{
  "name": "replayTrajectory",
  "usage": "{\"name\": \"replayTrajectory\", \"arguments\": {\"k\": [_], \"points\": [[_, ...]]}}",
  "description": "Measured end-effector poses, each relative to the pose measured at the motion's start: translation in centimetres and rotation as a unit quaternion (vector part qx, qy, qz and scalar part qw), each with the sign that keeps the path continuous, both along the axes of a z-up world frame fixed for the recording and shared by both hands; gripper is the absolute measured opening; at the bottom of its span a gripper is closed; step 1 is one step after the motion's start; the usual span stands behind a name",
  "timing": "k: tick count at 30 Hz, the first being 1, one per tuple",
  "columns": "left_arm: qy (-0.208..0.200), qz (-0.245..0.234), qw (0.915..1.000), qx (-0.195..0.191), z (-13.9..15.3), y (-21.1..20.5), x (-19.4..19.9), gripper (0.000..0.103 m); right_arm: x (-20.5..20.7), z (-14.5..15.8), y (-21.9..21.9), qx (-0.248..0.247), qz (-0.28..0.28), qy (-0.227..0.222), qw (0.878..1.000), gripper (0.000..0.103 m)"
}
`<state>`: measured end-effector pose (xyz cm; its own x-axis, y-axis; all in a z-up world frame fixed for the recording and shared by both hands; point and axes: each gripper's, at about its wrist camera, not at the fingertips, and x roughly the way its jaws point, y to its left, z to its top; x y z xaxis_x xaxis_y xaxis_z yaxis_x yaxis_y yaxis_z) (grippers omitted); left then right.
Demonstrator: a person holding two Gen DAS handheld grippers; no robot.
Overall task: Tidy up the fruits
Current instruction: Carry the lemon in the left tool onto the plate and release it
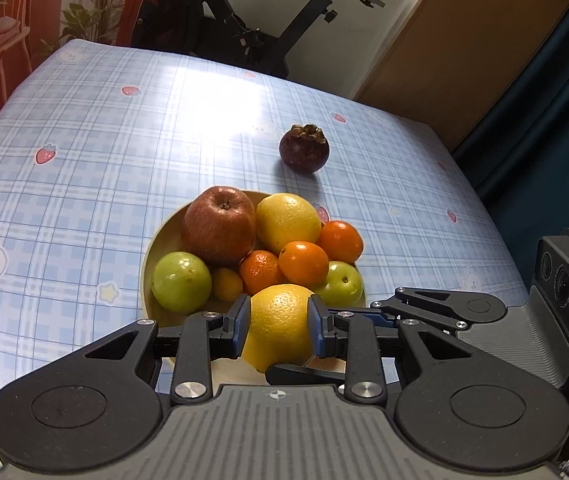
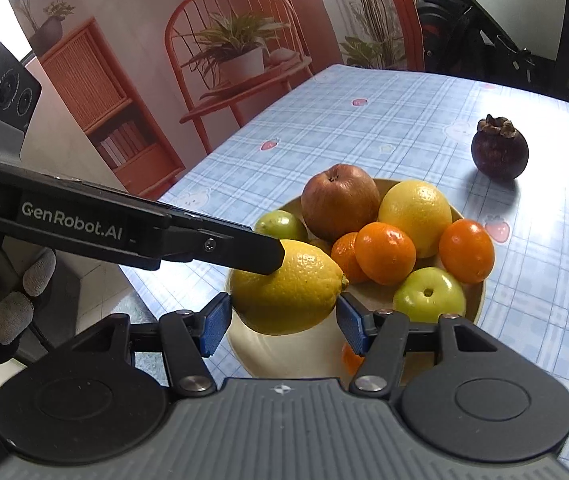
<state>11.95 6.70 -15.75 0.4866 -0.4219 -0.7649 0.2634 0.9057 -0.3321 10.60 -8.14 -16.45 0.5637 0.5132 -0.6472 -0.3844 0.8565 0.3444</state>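
Lemon [image 1: 278, 326] is clamped in my left tongs [image 1: 279, 326] above the bowl [image 1: 156, 248]; right tongs [image 2: 282, 320] stand half open, empty. Next I release it, then fetch the mangosteen [image 1: 303, 148] near the tabletop's far edge.

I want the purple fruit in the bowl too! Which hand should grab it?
Probably right. The right gripper stands open and the mangosteen lies toward that side. The left gripper is shut on the lemon.
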Motion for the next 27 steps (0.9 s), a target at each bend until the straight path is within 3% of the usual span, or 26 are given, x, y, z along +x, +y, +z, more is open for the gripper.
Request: {"name": "replayTrajectory", "arguments": {"k": [8, 17, 27], "points": [[0.021, -0.003, 0.9997, 0.012, -2.1, 0.1, 1.3, 0.032, 1.4, -1.8, 0.5, -0.013, 0.002, 0.019, 1.000, 0.060], [0.035, 0.015, 0.9991, -0.020, -2.7, 1.1, 2.9, 0.034, 2.4, -1.9, 0.0, 0.000, 0.012, 0.009, 1.000, 0.062], [0.030, 0.022, 0.9993, -0.009, -2.6, 0.5, 3.3, 0.034, 2.7, -2.0, 0.7, -0.009, 0.018, -0.003, 1.000, 0.063]]}}
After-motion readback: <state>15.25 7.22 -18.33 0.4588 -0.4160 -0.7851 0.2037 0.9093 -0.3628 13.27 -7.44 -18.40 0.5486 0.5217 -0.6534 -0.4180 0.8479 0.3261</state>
